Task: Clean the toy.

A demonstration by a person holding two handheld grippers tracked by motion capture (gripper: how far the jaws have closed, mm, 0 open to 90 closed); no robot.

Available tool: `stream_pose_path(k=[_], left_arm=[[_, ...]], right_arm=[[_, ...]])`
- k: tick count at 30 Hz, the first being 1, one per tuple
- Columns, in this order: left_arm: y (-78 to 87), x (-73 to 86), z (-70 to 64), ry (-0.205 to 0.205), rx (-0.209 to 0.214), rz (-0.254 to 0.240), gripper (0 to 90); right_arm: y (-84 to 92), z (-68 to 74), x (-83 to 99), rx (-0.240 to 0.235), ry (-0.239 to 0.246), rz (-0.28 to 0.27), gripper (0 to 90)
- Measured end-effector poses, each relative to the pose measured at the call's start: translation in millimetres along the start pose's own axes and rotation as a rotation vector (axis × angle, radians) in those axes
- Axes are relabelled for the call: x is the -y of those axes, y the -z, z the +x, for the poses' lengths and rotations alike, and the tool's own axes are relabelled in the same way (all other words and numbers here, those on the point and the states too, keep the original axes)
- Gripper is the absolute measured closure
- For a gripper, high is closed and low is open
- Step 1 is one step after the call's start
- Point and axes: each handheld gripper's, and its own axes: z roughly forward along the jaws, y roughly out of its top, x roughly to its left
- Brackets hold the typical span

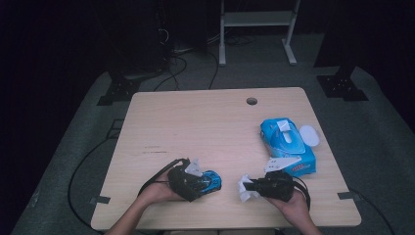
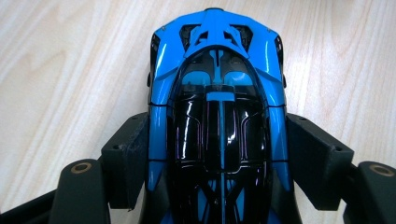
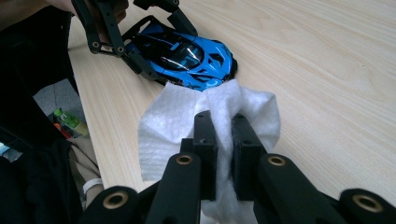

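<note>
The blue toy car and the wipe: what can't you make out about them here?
- Toy car, left gripper view: rear cut off by the bottom edge; wheels hidden under its body.
- Wipe, right gripper view: middle hidden by the right tool.
- Wipes pack, high view: print too small to read.

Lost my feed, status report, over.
Left tongs clamped on blue-and-black toy car. Right tongs shut on white wipe, beside the car. Nothing between them.
</note>
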Motion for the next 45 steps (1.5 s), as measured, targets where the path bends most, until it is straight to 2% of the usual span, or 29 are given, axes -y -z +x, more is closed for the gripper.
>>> stream_pose_path(k=[5,10,16,22,24,28,30,33,38,42,45], left_arm=[[5.4,-5.4,3.4,-0.002,-0.012,-0.013,28.3],[10.7,-20.4,14.7,0.004,-0.034,-0.034,28.2],[1.0,-44.7,29.9,-0.012,-0.050,-0.039,28.2],[-13.4,-62.5,43.6,-0.012,-0.050,-0.040,28.2],[-18.3,-64.6,47.3,-0.003,-0.052,-0.036,28.2],[-30.8,-63.7,54.4,0.012,-0.054,-0.019,28.1],[-36.9,-61.5,55.4,0.010,-0.055,0.002,28.1],[-42.5,-56.6,57.5,0.036,-0.038,-0.012,28.0],[-41.2,-55.0,59.0,0.042,-0.032,-0.028,26.6],[-32.8,-56.9,59.9,0.061,-0.040,-0.084,21.6],[-29.6,-57.0,59.5,0.063,-0.045,-0.091,20.1]], right_arm=[[2.7,-0.5,-0.5,0.005,0.005,-0.002,82.2],[8.9,-3.7,1.5,0.022,0.000,-0.007,82.1],[18.9,-11.8,8.5,0.068,-0.001,0.007,82.2],[30.1,-29.8,22.5,0.119,-0.015,0.034,81.9],[31.8,-35.5,26.9,0.124,-0.030,0.038,80.9],[31.7,-44.9,34.2,0.147,-0.050,0.065,70.4],[31.5,-46.1,34.5,0.158,-0.056,0.066,66.7],[33.5,-44.1,31.8,0.159,-0.051,0.044,59.6],[34.3,-43.5,29.5,0.161,-0.051,0.032,53.9],[34.7,-42.6,28.3,0.187,-0.046,0.030,49.5],[36.8,-41.0,27.3,0.211,-0.040,0.019,48.6]])
